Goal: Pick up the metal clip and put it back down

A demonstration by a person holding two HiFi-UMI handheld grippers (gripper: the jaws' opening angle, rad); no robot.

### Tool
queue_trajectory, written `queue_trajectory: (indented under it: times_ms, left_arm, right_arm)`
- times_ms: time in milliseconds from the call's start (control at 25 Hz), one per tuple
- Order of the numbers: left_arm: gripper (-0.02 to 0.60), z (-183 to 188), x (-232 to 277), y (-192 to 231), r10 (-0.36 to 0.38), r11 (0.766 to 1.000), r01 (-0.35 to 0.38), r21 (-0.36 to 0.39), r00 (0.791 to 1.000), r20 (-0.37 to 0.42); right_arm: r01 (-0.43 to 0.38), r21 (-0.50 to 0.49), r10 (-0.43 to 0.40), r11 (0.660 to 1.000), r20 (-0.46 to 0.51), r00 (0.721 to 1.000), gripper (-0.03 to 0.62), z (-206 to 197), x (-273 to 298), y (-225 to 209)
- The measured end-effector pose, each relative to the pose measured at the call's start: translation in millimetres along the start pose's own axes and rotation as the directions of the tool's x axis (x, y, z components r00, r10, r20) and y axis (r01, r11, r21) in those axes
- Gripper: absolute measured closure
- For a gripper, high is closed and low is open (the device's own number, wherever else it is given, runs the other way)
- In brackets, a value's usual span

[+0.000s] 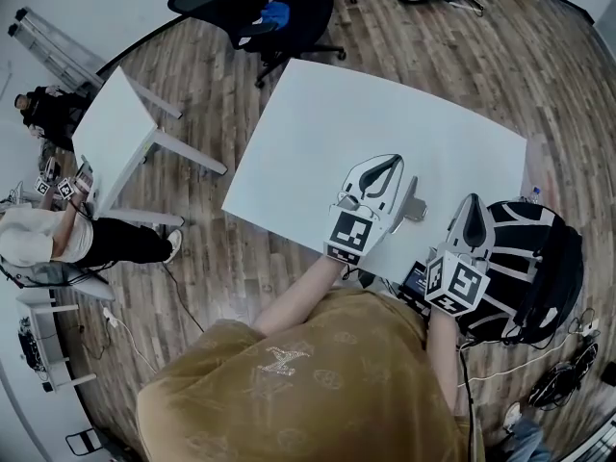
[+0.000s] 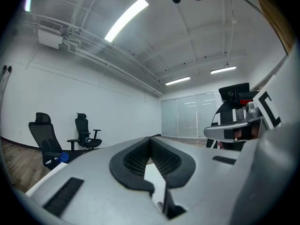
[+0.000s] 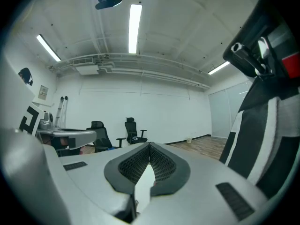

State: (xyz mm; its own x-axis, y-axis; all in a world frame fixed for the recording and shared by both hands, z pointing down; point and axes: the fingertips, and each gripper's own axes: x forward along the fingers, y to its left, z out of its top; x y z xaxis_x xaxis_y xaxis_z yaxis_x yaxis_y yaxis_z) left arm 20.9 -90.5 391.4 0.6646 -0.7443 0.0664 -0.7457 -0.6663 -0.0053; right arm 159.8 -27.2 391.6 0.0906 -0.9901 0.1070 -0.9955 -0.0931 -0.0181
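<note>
The left claw [image 2: 150,138] is shut. Its ribbed black pads meet at the tips and nothing is between them. It points about level over the table [image 1: 385,114], and its own view looks across the room rather than down at the tabletop. The right claw [image 3: 149,145] is shut the same way, pads together and empty, and it is also about level.

In the head view the two claws sit side by side over the table's near edge. Each one's marker cube [image 1: 351,231] faces the camera, and both are held at the end of the person's bare forearms. The clip [image 1: 414,203] lies on the table between them, just to the right of the left claw's body and free of both claws. Neither gripper view shows it.

Each gripper view catches the other gripper at its edge. The rest of the table is bare white.

A black-and-white backpack [image 1: 539,268] sits at the table's near right corner. Black chairs [image 1: 279,17] stand past the far side on the wood floor [image 1: 221,258]. To the left are a small white desk [image 1: 111,133] and a seated person [image 1: 38,239]. Long strip lights [image 3: 134,27] run across the white ceiling.
</note>
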Motion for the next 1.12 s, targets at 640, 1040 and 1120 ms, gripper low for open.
queue_trajectory:
  times_ms: [640,1040,1120]
  left_arm:
    - [0.575,-5.7,6.5,-5.4,-0.011,1.0,0.011,-0.009,1.0,-0.014]
    - [0.575,-8.9,11.6,-4.5,-0.015,1.0,0.015,-0.017,1.0,-0.023]
    - [0.575,-9.8,12.9,-4.3,-0.015,1.0,0.015,-0.018,1.0,-0.025]
  right_arm:
    - [-0.033,-0.012,0.033,0.999,-0.015,0.999,0.585,-3.4,3.8,3.2]
    - [-0.053,-0.011,0.053,0.999,-0.024,0.998,0.585,-5.2,8.0,5.4]
    - [-0.057,-0.009,0.057,0.998,-0.027,0.998,0.585,-5.8,9.4,4.7]
